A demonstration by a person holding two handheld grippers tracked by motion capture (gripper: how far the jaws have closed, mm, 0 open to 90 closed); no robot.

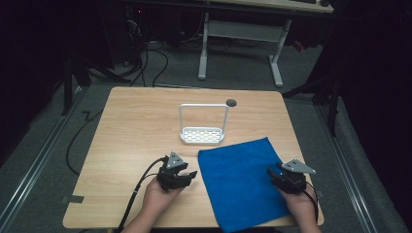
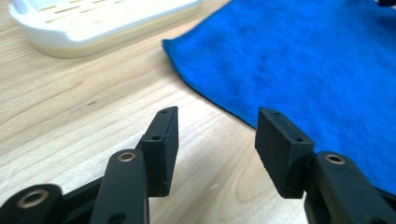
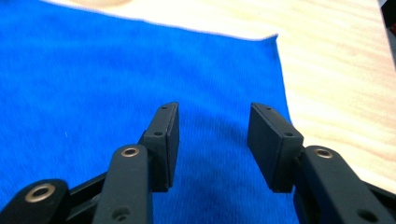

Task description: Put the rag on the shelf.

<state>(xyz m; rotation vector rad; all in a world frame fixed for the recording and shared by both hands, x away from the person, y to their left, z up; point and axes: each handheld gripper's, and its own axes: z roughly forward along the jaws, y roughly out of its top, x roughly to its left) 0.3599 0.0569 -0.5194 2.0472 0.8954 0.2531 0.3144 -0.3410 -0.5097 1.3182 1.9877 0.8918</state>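
The blue cloth (image 1: 241, 182) lies flat on the bench (image 1: 131, 131). I keep my left tongs (image 1: 190, 174) wide beside its left edge and my right tongs (image 1: 270, 171) wide over its right edge, ready to pinch both sides.

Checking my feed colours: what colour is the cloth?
Bright blue cloth, plain; best in the right gripper view.

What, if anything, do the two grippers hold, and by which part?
Nothing is held. The left gripper and right gripper both have open jaws, bare above the blue cloth.
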